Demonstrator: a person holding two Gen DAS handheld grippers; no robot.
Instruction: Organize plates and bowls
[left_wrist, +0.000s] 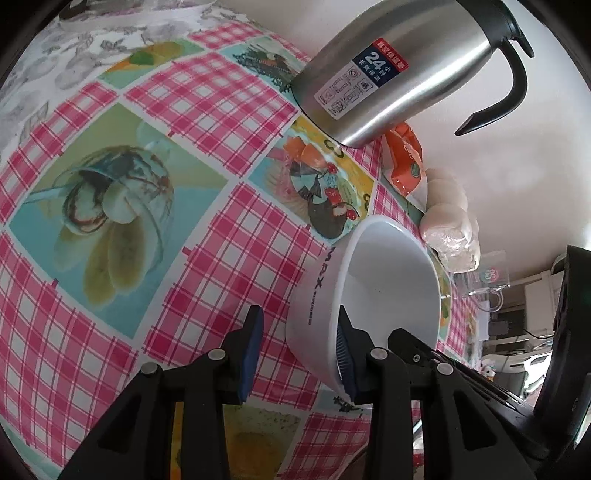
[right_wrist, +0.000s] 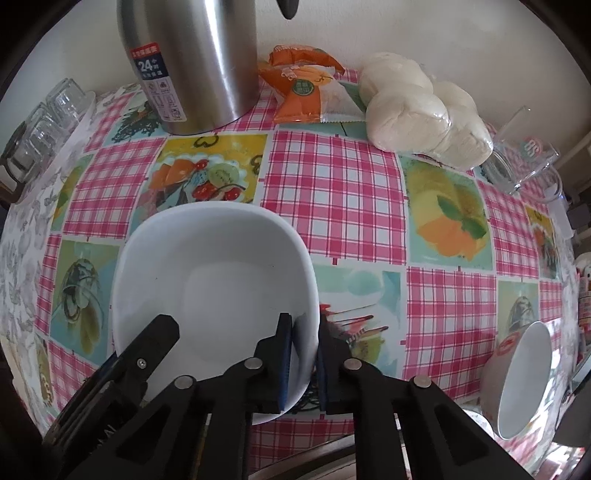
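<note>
Nearest my right-hand camera, the right gripper (right_wrist: 304, 354) is clamped narrow on the near rim of a white squarish bowl (right_wrist: 214, 273), one pad inside, one outside. That bowl rests on the checked tablecloth (right_wrist: 332, 184), in front of the steel flask (right_wrist: 192, 62). My left gripper (left_wrist: 301, 354) stands partly closed: its right pad lies against the inner wall of the bowl, the left pad clear of the outer wall. A second white bowl (right_wrist: 517, 380) lies tilted at the table's right edge.
</note>
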